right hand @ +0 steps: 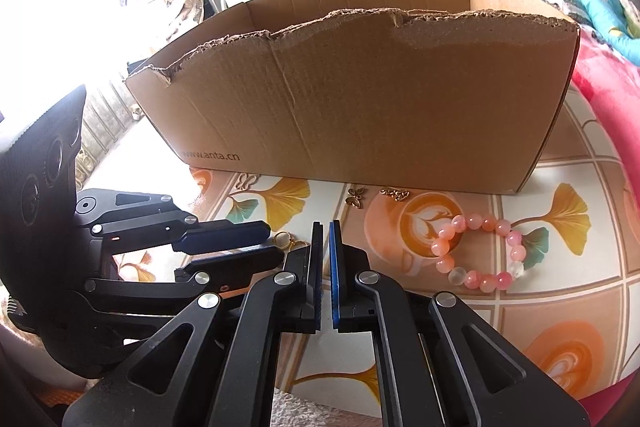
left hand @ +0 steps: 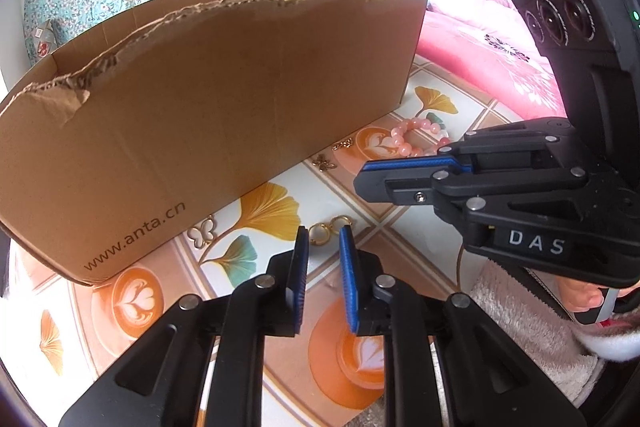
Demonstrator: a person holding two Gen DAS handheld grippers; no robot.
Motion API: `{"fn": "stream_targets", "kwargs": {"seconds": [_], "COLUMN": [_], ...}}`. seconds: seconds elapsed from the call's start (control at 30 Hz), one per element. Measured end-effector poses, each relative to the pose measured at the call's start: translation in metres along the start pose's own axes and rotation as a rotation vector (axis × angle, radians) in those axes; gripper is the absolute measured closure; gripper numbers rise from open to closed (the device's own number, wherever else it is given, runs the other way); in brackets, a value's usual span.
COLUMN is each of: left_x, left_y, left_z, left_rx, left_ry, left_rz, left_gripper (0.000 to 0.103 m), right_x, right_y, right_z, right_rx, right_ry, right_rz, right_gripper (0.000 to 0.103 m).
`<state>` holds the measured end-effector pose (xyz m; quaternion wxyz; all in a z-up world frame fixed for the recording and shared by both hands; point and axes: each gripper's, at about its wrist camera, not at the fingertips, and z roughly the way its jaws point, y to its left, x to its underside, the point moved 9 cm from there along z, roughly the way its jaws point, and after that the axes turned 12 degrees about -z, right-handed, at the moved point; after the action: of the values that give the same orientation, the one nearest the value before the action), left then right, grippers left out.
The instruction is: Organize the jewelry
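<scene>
Jewelry: I see a pink bead bracelet (right hand: pixel 476 253), gold rings (left hand: pixel 330 227), a white butterfly charm (left hand: pixel 203 233), a bronze butterfly charm (right hand: pixel 355 196) and a small gold piece (right hand: pixel 395 193), all loose on the desk (right hand: pixel 560 307) in front of the cardboard box (right hand: pixel 360 99).
Bracelet: lies flat in a loop, right of my right hand-held gripper (right hand: pixel 326 227), near the box's right front corner, not touching it.
Gold rings: on the desk just beyond the tips of my left hand-held gripper (left hand: pixel 323 233), seen through the gap between its fingers; whether a pad touches them I cannot tell.
Left hand-held gripper, state: fingers slightly spread, blue pads apart, nothing pinched between them.
Left hand-held gripper, pose: angled down toward the desk, pointing at the box's front wall, tips close above the tiled cloth.
Right hand-held gripper, state: pads nearly pressed together, only a thin slit between them, holding nothing.
Right hand-held gripper, pose: angled down, tips over the desk between the rings and the bracelet; in the left wrist view it reaches in from the right, fingers pointing left.
Hand: part of one (left hand: pixel 580 297) shows under the right hand-held gripper's body, wrapped at the handle, with a fuzzy pale sleeve (left hand: pixel 532 327).
Box: open top, torn front edge, printed web address low on the front; its inside is hidden from me.
</scene>
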<state>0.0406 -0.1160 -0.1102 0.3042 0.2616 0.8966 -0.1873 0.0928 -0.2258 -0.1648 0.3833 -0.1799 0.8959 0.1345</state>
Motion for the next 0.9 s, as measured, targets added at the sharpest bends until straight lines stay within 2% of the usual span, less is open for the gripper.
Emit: {"fn": "stream_targets", "kwargs": {"seconds": [0.13, 0.27, 0.33, 0.43, 0.47, 0.73, 0.9], "left_x": [0.000, -0.001, 0.000, 0.001, 0.002, 0.007, 0.008], "left_y": [-0.001, -0.007, -0.008, -0.004, -0.003, 0.012, 0.020], "left_z": [-0.001, -0.008, -0.013, -0.014, -0.014, -0.019, -0.019], "left_rx": [0.007, 0.088, 0.108, 0.079, 0.069, 0.022, 0.007], "left_ry": [-0.003, 0.003, -0.002, 0.000, 0.000, -0.003, -0.009], "left_rz": [0.013, 0.001, 0.004, 0.008, 0.008, 0.009, -0.005], "left_gripper": [0.088, 0.088, 0.088, 0.088, 0.088, 0.088, 0.088], "right_x": [0.000, 0.001, 0.001, 0.001, 0.002, -0.002, -0.003], "right_y": [0.001, 0.005, 0.009, 0.018, 0.021, 0.032, 0.036], "right_z": [0.002, 0.003, 0.004, 0.003, 0.003, 0.016, 0.023], "right_rx": [-0.004, -0.017, -0.032, -0.038, -0.040, -0.045, -0.064], "right_ry": [0.004, 0.007, 0.013, 0.017, 0.035, 0.085, 0.112], "right_rz": [-0.003, -0.014, -0.036, -0.099, -0.134, -0.297, -0.322], "right_gripper": [0.099, 0.099, 0.095, 0.080, 0.078, 0.077, 0.079]}}
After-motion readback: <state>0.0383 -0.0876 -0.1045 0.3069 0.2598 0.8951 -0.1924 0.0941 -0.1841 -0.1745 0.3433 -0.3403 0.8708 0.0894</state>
